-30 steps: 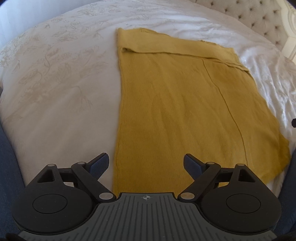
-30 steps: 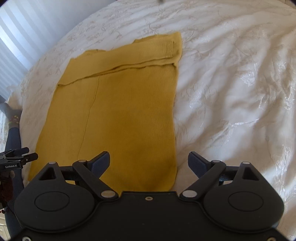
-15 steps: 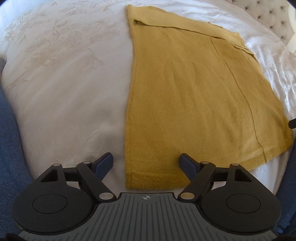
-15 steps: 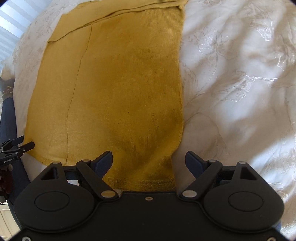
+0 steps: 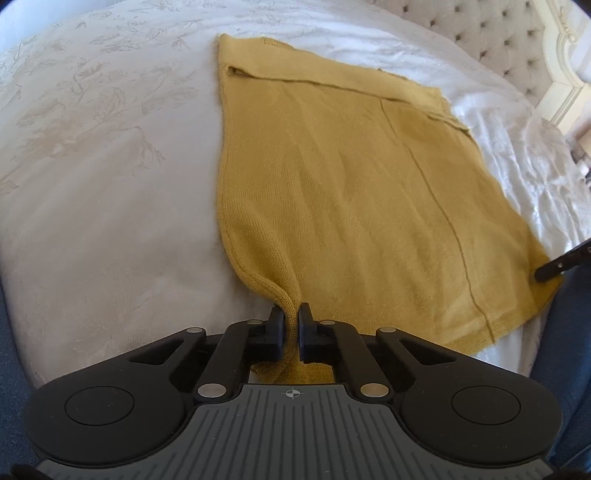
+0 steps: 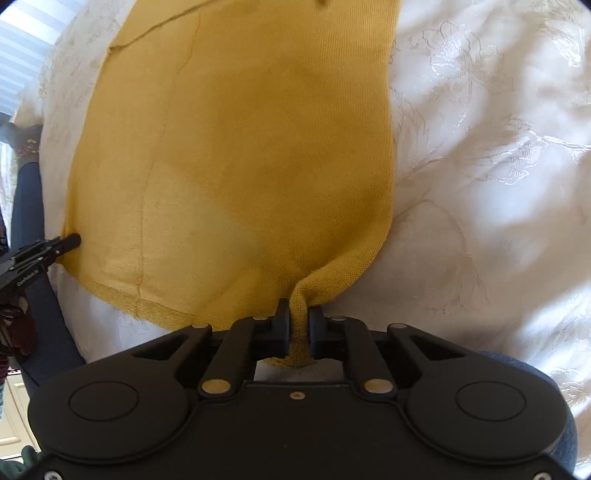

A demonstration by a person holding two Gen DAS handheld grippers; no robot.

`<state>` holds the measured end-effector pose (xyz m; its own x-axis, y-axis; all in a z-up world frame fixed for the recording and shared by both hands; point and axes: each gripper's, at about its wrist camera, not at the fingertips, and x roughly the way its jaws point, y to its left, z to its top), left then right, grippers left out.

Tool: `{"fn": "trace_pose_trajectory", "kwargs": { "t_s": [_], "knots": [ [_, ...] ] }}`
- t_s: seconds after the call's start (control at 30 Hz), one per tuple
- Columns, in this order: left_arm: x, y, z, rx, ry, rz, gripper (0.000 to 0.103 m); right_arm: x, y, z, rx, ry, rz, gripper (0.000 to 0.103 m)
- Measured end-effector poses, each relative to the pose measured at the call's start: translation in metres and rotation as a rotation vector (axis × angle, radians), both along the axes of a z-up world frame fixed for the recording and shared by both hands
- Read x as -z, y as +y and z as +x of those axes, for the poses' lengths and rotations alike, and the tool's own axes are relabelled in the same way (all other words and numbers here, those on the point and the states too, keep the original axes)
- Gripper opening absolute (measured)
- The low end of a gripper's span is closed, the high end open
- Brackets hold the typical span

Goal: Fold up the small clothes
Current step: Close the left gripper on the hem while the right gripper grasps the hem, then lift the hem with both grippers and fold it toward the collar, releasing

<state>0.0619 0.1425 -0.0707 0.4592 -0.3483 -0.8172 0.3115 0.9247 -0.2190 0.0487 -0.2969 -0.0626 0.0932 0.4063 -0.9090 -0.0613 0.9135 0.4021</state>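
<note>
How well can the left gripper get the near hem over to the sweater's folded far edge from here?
Probably well: the left gripper is shut on the sweater at its near corner, and nothing lies on the cloth between there and the far edge.

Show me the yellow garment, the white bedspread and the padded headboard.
yellow garment (image 5: pixel 351 192), left wrist view, middle of the knit.
white bedspread (image 5: pixel 110 184), left wrist view, bare embroidered part.
padded headboard (image 5: pixel 491 33), left wrist view, tufted panel.

Both grippers clamped.
My left gripper (image 5: pixel 291 325) and right gripper (image 6: pixel 297 325) have just closed, jaws nearly together, fabric pinched between them, tilted steeply down.
</note>
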Motion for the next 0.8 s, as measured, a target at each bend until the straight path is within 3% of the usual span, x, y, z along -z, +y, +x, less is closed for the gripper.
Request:
{"fn": "trace_pose_trajectory", "kwargs": {
  "t_s": [0.43,0.8],
  "knots": [
    [-0.063,0.001,0.042,-0.110,-0.144,-0.149,0.007,-0.035,-0.049,-0.014,0.270,-0.349,0.332,0.016],
    [-0.089,-0.004,0.118,-0.163,-0.218,-0.181,0.007,-0.055,-0.074,0.064,0.478,-0.541,0.429,0.016]
  ]
}}
